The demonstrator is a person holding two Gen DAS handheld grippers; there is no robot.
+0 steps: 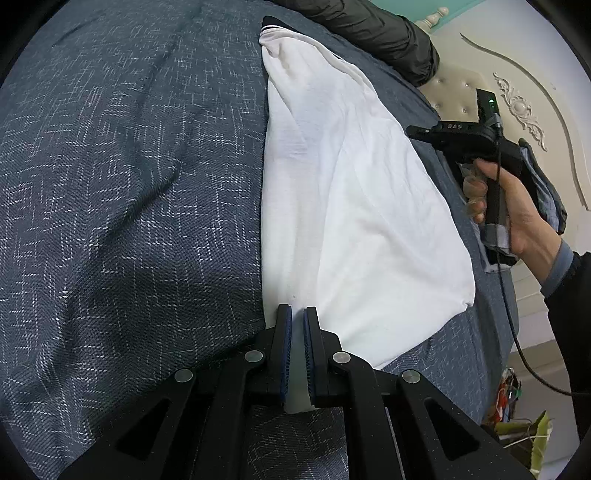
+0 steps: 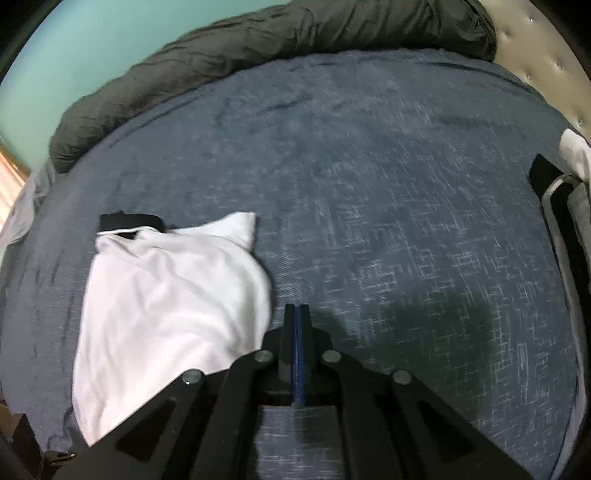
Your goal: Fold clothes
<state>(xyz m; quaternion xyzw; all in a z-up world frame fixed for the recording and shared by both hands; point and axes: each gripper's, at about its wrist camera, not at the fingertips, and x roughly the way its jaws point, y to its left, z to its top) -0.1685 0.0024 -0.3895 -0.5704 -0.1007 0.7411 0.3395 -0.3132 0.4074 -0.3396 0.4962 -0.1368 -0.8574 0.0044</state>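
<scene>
Lying lengthwise on bedspread (image 1: 110,184), white shirt (image 1: 332,184), collar (image 1: 271,29) far end.

Both views are fisheye, bending straight lines and closing in black corners. The left wrist picture is sharp and evenly lit: the weave of the blue bedspread (image 1: 129,184) reads crisply, the white garment (image 1: 351,192) is bright without glare, and a soft shadow lies on the bedspread just left of the garment's near end. The right wrist picture is dimmer and motion-smeared; the bedspread's pattern streaks, worst toward the rim, and a broad dark shadow lies on it right of the garment
</scene>
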